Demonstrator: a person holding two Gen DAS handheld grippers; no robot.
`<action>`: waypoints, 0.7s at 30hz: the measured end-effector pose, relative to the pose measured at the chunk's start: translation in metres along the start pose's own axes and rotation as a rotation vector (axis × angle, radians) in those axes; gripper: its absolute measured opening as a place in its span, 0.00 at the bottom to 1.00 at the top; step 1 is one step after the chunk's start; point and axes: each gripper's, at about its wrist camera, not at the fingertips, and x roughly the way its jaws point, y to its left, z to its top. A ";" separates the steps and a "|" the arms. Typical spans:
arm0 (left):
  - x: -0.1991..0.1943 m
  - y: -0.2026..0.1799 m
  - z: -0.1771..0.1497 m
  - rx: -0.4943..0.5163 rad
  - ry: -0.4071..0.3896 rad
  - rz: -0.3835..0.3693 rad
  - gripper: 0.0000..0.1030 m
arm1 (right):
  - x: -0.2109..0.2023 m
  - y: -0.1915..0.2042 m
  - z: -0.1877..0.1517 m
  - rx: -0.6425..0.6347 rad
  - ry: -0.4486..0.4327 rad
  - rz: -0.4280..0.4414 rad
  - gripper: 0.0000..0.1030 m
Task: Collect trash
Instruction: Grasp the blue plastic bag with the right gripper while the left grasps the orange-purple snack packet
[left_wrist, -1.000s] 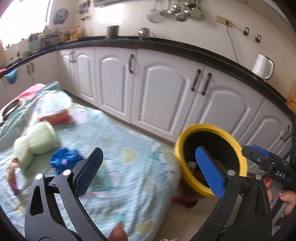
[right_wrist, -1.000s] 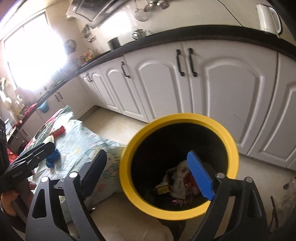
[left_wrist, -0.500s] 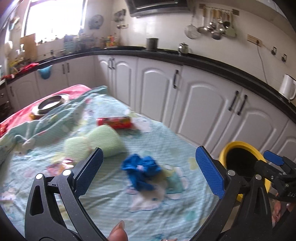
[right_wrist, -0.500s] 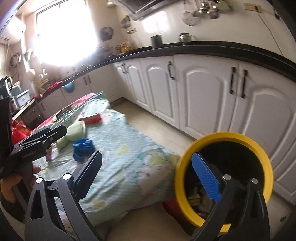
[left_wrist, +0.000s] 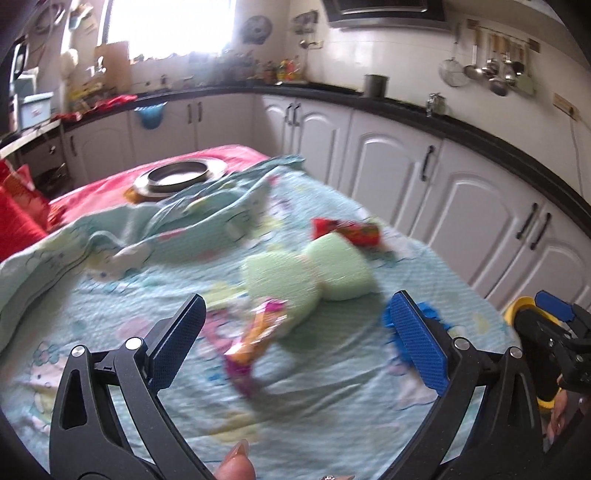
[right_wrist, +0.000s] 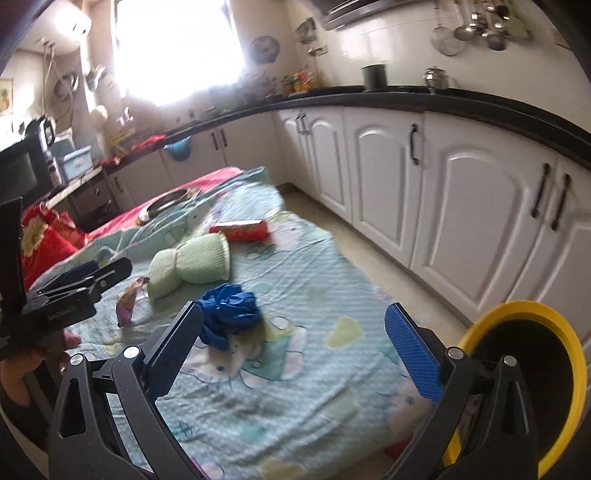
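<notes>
My left gripper (left_wrist: 295, 343) is open and empty above a pink and orange snack wrapper (left_wrist: 255, 343) on the light blue cloth (left_wrist: 110, 314). My right gripper (right_wrist: 295, 347) is open and empty, just right of a crumpled blue glove (right_wrist: 229, 314). The glove shows partly behind the left gripper's right finger (left_wrist: 413, 347). A red wrapper (left_wrist: 347, 230) lies further back; it also shows in the right wrist view (right_wrist: 242, 229). The wrapper shows there too (right_wrist: 127, 304). The yellow trash bin (right_wrist: 524, 369) stands on the floor at the right.
A green knitted cushion (right_wrist: 192, 260) lies mid-table between the pieces of trash. A metal plate (left_wrist: 181, 177) sits on the red cloth at the far end. White cabinets (right_wrist: 480, 206) run along the right side, with a strip of floor between.
Both grippers have swung left, away from the yellow bin and over the table. The bin has slid to the right edge of both views. Both stay open and empty.
</notes>
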 end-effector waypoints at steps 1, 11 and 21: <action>0.002 0.006 -0.002 -0.005 0.012 0.008 0.89 | 0.006 0.004 0.001 -0.008 0.009 0.001 0.94; 0.020 0.034 -0.018 -0.023 0.087 0.007 0.89 | 0.066 0.040 0.006 -0.080 0.127 0.027 0.93; 0.042 0.042 -0.026 -0.063 0.146 -0.029 0.83 | 0.107 0.053 -0.001 -0.104 0.237 0.044 0.84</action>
